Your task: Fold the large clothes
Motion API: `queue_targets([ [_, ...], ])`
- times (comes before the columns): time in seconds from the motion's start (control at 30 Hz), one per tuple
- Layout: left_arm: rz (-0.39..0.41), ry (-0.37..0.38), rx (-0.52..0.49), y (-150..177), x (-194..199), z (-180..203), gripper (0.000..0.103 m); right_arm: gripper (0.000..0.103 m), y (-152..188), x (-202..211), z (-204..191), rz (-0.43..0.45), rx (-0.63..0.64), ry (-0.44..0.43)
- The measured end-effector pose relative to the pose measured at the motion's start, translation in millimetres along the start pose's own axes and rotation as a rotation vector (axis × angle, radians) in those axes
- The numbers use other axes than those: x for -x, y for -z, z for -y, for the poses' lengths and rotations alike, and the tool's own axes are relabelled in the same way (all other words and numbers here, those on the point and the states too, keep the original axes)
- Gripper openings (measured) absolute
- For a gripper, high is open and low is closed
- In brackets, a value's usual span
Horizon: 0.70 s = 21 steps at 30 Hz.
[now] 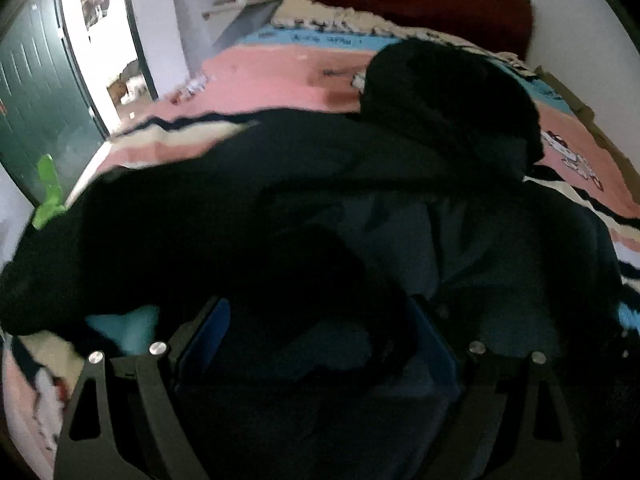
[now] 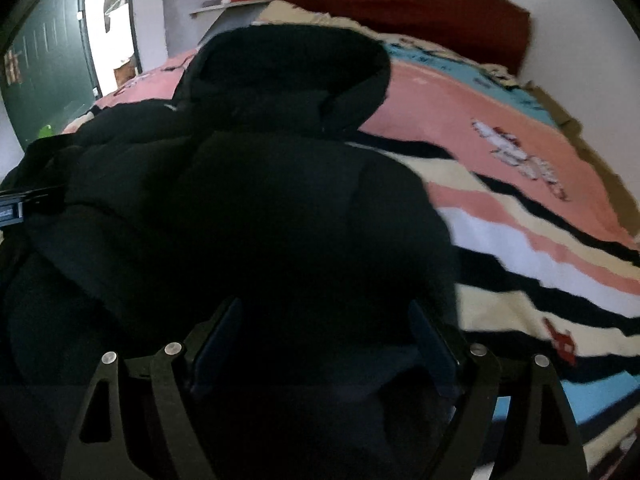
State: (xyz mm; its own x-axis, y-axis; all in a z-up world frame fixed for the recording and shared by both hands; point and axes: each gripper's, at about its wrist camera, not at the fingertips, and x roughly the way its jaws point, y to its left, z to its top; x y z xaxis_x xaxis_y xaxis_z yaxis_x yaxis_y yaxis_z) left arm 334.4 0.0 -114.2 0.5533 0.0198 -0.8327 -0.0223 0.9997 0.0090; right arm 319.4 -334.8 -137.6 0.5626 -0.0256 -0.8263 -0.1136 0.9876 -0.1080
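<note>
A bulky black hooded padded jacket [image 2: 256, 208] lies spread on the striped pink, cream and blue bed cover [image 2: 520, 216]. It looks soft, thick and slack, best pinched at a hem or seam. Both the left gripper [image 1: 316, 344] and the right gripper [image 2: 324, 340] hang over it, jaws wide apart, gripping nothing.

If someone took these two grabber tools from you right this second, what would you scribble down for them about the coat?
Left gripper: jaws wide, dark cloth lying between them; whether the pads press it is too dark to tell.
Right gripper: jaws wide over the coat's back, nothing visibly pinched.
The black hooded coat lies bunched on the striped pink blanket, hood towards the red headboard.
Done: part of the coat seems turned over, its bluish lining showing.
Left: flatten it, fold in the sides and hood, and square it up.
</note>
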Motion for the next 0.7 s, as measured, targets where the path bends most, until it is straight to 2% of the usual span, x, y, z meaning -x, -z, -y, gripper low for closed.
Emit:
queue_targets([
  [0.1,0.030,-0.029,-0.026,14,33,-15,0.089,0.083,11,40,-6,0.072,-0.004,0.040],
  [0.2,0.040,-0.028,-0.003,31,63,-35,0.089,0.085,29,81,-22,0.152,0.011,0.070],
  [0.37,0.095,-0.013,0.010,59,115,-62,0.089,0.087,57,139,-59,0.230,0.033,0.058],
  [0.53,0.102,-0.016,0.021,80,143,-90,0.089,0.088,77,169,-80,0.247,0.028,0.045],
  [0.63,0.093,-0.007,0.062,94,151,-120,0.089,0.088,85,179,-87,0.242,0.024,0.048],
  [0.7,0.083,0.008,0.123,104,154,-150,0.089,0.088,86,183,-88,0.244,0.017,0.041],
])
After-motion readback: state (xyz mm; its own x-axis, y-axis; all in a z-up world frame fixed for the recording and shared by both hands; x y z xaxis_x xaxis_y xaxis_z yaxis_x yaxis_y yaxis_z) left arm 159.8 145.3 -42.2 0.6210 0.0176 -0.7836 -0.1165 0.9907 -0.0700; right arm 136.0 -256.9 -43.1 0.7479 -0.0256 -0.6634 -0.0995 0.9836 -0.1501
